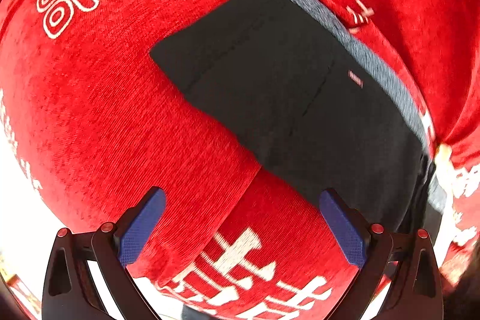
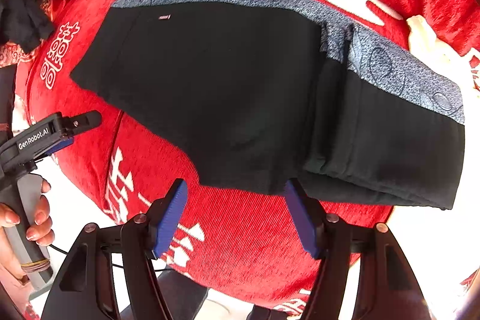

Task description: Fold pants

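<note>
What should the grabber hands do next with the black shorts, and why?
Probably close the right gripper on the near hem of the black shorts: both grippers are open and empty, the left gripper too, and the shorts lie only partly folded on the red cloth.

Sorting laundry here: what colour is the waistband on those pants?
Mottled blue-grey waistband on black pants; clearest in the right wrist view.

Two black handheld grippers: the left gripper (image 1: 242, 222) and right gripper (image 2: 235, 215) each carry textured blue pads (image 2: 169, 218) on angular black linkage arms. Red-capped pivot screws (image 1: 377, 228) stud the left unit; dull metal ones (image 2: 139, 218) the right. White "GenRobot.AI" lettering (image 2: 33, 137) marks the left housing above a grey handle. The person's left hand (image 2: 36, 218) is bare-skinned, with pale polished nails.
</note>
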A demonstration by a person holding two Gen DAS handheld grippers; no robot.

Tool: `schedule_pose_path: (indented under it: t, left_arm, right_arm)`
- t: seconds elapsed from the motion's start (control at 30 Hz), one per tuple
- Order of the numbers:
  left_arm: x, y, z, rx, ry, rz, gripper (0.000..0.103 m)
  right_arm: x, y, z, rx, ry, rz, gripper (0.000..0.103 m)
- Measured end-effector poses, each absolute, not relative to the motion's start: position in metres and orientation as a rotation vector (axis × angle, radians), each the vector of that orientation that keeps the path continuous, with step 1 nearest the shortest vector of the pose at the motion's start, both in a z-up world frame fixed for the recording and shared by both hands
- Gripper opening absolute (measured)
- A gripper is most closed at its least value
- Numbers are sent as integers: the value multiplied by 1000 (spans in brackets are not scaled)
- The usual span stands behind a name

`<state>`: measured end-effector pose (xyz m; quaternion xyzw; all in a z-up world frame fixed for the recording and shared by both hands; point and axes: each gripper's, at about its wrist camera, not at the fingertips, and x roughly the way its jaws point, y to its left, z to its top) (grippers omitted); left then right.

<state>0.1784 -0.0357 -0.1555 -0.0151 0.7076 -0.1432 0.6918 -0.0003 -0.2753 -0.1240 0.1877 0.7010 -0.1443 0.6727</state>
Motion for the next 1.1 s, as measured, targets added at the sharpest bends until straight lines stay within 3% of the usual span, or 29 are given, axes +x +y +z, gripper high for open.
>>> schedule_pose_path:
  t: [0.63,0.87,1.1]
  left_arm:
    - [224,-33,-188,-522,1545,-533,103]
    - [227,-33,-194,-606,1506,-543,103]
    - [231,-53,-162,-533,1410,-635,103]
  right_arm:
    - [-4,-278,-153,464,1558,-364,78]
    - [-3,-273,-156,452,1549,-362,79]
    - [-5,-265,-157,444,1547,-372,79]
